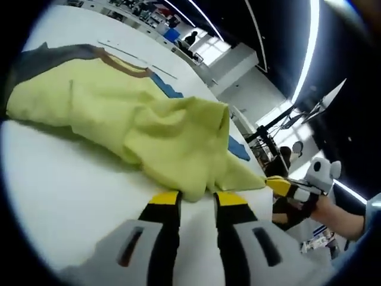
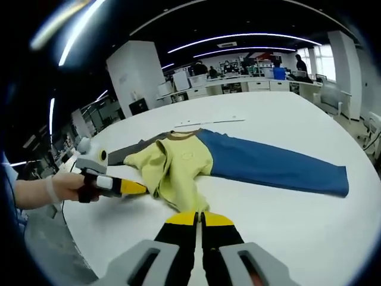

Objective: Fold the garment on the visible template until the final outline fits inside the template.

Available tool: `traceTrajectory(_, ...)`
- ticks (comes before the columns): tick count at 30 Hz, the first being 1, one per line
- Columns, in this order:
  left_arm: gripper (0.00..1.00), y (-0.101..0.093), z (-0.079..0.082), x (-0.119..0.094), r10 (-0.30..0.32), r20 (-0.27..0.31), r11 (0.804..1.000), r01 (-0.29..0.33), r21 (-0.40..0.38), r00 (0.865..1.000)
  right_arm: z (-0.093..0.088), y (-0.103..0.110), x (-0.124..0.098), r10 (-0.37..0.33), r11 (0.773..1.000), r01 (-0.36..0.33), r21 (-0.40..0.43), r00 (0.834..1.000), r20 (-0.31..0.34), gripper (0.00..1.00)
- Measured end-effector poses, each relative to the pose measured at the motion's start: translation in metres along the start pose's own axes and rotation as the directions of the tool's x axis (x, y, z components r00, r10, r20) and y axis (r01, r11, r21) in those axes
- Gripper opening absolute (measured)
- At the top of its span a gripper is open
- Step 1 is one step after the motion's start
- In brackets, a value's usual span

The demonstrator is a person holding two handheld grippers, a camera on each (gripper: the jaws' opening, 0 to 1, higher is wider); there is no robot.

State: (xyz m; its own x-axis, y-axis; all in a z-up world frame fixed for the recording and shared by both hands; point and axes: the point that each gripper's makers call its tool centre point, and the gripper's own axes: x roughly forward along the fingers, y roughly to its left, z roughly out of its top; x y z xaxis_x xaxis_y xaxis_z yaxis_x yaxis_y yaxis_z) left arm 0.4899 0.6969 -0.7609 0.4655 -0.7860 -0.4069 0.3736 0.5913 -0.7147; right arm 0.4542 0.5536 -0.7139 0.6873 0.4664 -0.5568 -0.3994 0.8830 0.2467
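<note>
Both tongs sat low at the near edge of the yellow garment. The left tongs (image 1: pixel 196 202) had their jaws a little apart, with the tips just touching a bunched yellow fold, and nothing was pinched between them. The right tongs (image 2: pixel 200 219) had their jaws almost pressed together, just short of the cloth. I could not tell if they had caught any of it.

The garment (image 2: pixel 178 161) lay on the white worktop (image 2: pixel 286 220) just ahead of both tongs. Its yellow body was heaped up and wrinkled. One blue sleeve (image 2: pixel 274 164) stretched far out to the side of the right tongs. A grey part (image 2: pixel 122 154) lay on the far side of the left tongs.

I think the heap could be a problem. A pinch here might take two layers, and the fold would come out crooked. The long sleeve could drag and stay outside the shape. Two thin pale strips (image 2: pixel 208 123) lay on the worktop past the collar, maybe marks for the template.

A hand (image 2: pixel 65 185) held the left tongs, and desks stood far behind. Nothing blocked the way.
</note>
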Motion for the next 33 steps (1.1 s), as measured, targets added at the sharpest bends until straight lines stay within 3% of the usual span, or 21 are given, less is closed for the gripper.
traceTrajectory(12, 0.01, 0.010, 0.002, 0.007, 0.003, 0.019, 0.998, -0.002, -0.065, 1.000, -0.004, 0.000, 0.000, -0.002, 1.000, 0.002, 0.007, 1.000, -0.007, 0.00)
traceTrajectory(19, 0.00, 0.009, 0.000, 0.006, -0.002, 0.022, 0.998, 0.003, -0.067, 1.000, -0.005, 0.000, 0.001, -0.002, 1.000, 0.002, 0.008, 1.000, -0.011, 0.00)
traceTrajectory(27, 0.00, 0.010, 0.000, -0.014, -0.016, 0.027, 0.998, 0.017, -0.061, 1.000, -0.005, 0.001, 0.000, 0.000, 1.000, 0.000, 0.006, 1.000, -0.011, 0.00)
traceTrajectory(33, 0.00, 0.014, 0.004, -0.043, -0.011, 0.042, 0.999, 0.013, -0.047, 0.999, -0.005, 0.002, -0.001, 0.004, 1.000, -0.004, -0.002, 1.000, -0.011, 0.00)
